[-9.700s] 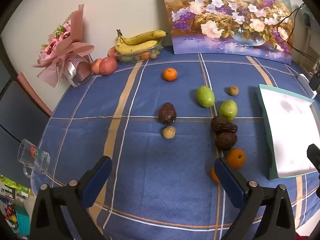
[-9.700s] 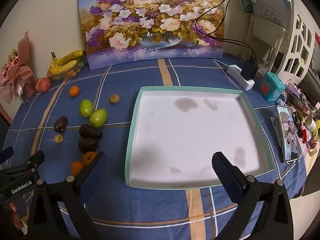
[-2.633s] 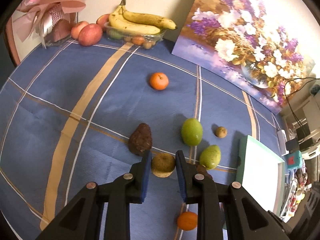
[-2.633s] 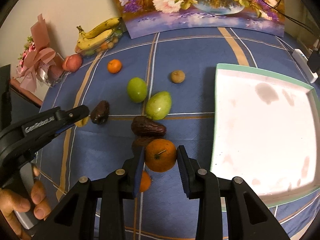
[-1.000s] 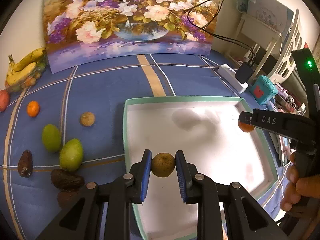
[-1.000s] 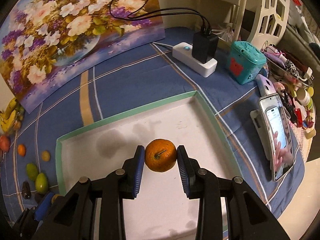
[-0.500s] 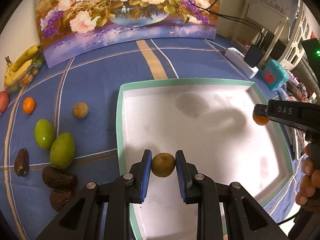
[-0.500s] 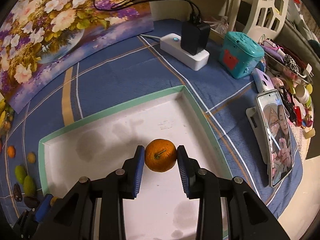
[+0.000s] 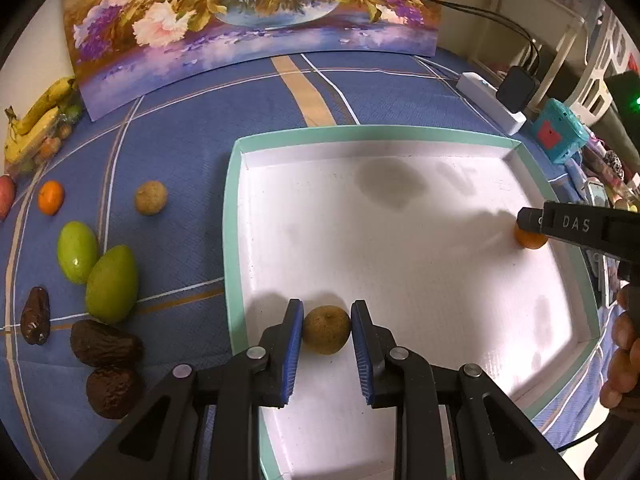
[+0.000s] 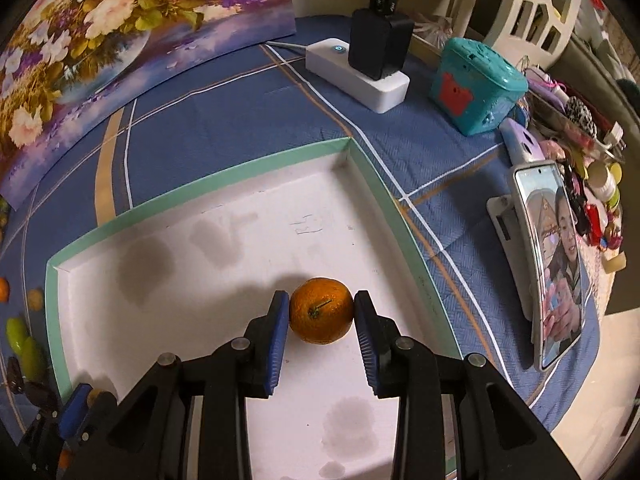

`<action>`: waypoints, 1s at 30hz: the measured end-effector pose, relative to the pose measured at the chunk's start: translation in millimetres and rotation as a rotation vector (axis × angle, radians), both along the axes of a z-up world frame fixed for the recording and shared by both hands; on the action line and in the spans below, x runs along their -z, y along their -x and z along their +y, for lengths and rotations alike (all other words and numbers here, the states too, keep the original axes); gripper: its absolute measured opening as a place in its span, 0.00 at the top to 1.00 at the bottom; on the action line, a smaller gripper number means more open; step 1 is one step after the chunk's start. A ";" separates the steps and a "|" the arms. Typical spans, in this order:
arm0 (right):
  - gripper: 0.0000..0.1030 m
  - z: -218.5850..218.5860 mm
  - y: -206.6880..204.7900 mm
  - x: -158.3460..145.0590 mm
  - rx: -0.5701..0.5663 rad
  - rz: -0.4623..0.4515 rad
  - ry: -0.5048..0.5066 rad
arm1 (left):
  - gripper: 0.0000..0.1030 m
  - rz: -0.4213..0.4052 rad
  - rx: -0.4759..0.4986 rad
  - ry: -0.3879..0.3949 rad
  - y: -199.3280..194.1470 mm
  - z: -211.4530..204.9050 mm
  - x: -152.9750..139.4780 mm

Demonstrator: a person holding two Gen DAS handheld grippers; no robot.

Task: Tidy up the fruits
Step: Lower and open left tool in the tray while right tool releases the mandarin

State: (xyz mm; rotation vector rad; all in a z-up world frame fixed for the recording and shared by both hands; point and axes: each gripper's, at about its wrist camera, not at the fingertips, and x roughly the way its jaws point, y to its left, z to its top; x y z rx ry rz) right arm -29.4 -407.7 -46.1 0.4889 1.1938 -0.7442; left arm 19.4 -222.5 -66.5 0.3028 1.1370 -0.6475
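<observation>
My left gripper [image 9: 326,332] is shut on a small brown round fruit [image 9: 326,335], low over the near left part of the white tray with a green rim [image 9: 230,216]. My right gripper [image 10: 322,312] is shut on an orange [image 10: 322,310], low over the right side of the tray [image 10: 384,196]; it also shows in the left wrist view [image 9: 530,236]. Left of the tray lie two green fruits [image 9: 112,282], dark wrinkled fruits [image 9: 106,348], a brown round fruit [image 9: 150,197] and a small orange [image 9: 51,197].
A flower painting [image 9: 256,12] leans on the wall behind. Bananas [image 9: 36,120] sit at the far left. A power strip with a charger [image 10: 360,70], a teal box [image 10: 478,84] and a phone on a stand [image 10: 554,268] stand right of the tray.
Both grippers have come lower over the tray with their fruits still held. The right gripper has shifted toward the tray's right side.
</observation>
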 end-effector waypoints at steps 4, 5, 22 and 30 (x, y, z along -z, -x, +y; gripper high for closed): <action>0.66 1.7 -0.1 0.9 -0.007 0.006 0.004 | 0.75 0.004 -0.002 0.002 -0.2 0.2 -0.5; 0.66 1.5 -0.1 0.5 -0.007 0.007 0.004 | 0.75 0.003 -0.003 0.001 -0.2 0.3 -0.6; 0.61 2.7 2.3 -23.8 -0.024 -0.035 0.019 | 0.73 -0.007 -0.014 0.028 -1.0 6.0 -17.2; 0.61 2.1 6.0 -47.6 -0.023 -0.095 0.041 | 0.73 -0.036 -0.061 0.082 -6.5 20.2 -39.8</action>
